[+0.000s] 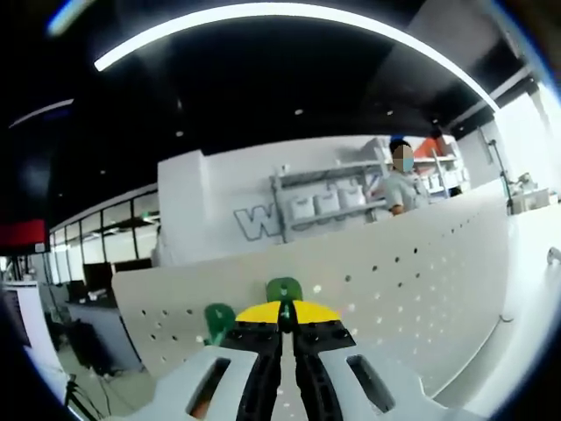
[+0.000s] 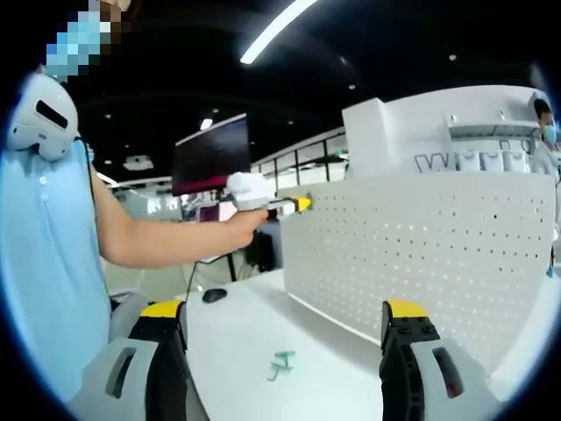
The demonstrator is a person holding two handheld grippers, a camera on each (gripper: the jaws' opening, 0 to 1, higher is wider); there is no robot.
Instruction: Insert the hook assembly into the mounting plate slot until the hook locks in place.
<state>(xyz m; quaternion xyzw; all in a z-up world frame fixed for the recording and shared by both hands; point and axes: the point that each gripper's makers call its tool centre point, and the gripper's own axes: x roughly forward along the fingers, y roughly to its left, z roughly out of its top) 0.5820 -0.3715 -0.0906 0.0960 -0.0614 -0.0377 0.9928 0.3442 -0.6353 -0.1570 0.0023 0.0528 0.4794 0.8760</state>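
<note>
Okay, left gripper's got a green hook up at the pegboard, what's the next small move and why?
Probably ease the left gripper forward and press the green hook into a hole of the white pegboard. The fingers look shut on the hook, which sits at the board's face but does not look seated. A second green hook lies on the table.

office | monitors point(image 2: 210, 156) | glass partitions point(image 1: 105, 230) | shelving point(image 1: 329, 200)

Two green hooks point(image 1: 284, 289) point(image 1: 218, 317) at the pegboard point(image 1: 421, 272), a third hook point(image 2: 282, 361) on the table point(image 2: 254, 333).
</note>
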